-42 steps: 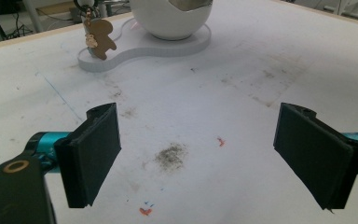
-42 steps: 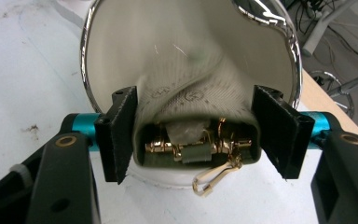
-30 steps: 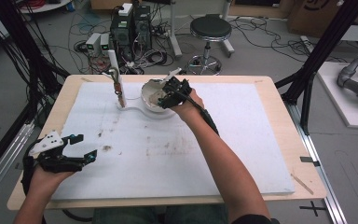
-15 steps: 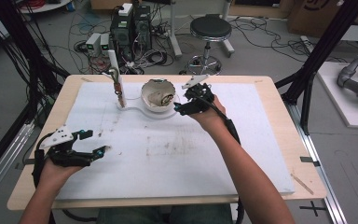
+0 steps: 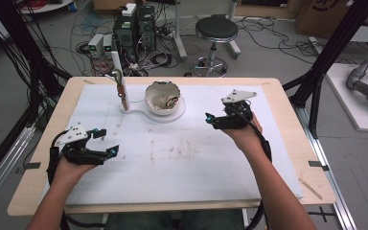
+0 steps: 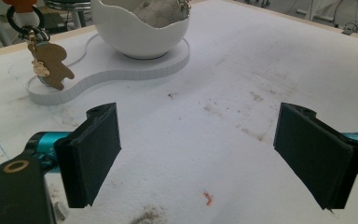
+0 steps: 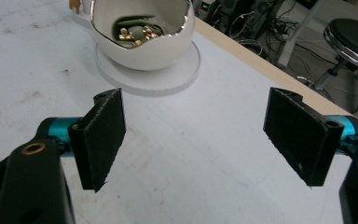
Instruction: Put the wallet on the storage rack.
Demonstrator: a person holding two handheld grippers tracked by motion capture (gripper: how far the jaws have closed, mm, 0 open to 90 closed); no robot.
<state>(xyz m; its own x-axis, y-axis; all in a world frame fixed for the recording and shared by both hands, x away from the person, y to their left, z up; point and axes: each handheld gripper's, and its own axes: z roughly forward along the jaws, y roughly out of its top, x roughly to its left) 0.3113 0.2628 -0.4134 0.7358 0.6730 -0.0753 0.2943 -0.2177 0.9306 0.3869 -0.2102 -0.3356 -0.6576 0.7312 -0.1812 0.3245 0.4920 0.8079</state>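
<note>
A white eggshell-shaped bowl stands on a flat white base at the back of the mat; small gold pieces lie inside it. A brown bear keychain hangs from a white post on the same base. My right gripper hovers to the right of the bowl, apart from it. Its jaws have just been opening and stand open with nothing between them. My left gripper sits at the mat's left front, open and empty, facing the bowl and keychain.
The white mat, stained in the middle, covers most of the wooden table. A round stool and computer boxes with cables stand on the floor behind the table. Black frame posts flank both sides.
My right gripper has drawn away from the bowl's rim to the right, with its jaws wider. My left gripper has shifted a little to the right and forward.
</note>
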